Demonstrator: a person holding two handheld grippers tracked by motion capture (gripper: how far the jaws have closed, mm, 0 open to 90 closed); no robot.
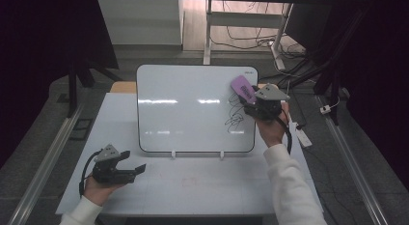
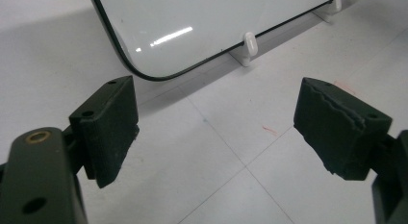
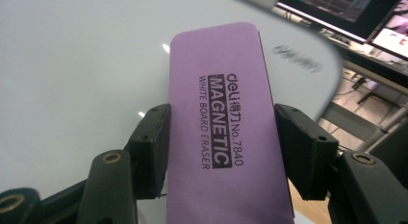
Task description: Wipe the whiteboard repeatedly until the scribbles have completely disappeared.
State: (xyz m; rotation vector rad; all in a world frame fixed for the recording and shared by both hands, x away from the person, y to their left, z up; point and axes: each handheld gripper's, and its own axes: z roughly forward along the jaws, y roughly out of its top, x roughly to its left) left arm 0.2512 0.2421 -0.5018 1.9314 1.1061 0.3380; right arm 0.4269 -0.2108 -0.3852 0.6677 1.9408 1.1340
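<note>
Purple eraser (image 3: 221, 137) clamped in the right gripper (image 1: 260, 102), held up at the whiteboard's (image 1: 193, 109) top right corner.

Both pads press on the eraser's long edges, so its printed face looks toward the hand and, I'd judge, its wiping side faces the board, ready for cleaning. Black scribbles (image 1: 235, 114) sit on the board's right side, just below and beside the eraser, which seems to be why the hand is there. Propped on two small white clips (image 1: 173, 154) near the middle of the table (image 1: 202, 186), the board leans back for easy reach. Down at the near left, the left gripper (image 1: 126, 163) rests low over the bare table with its jaws wide apart and nothing between them, well clear of the board, probably waiting out of the way.
</note>
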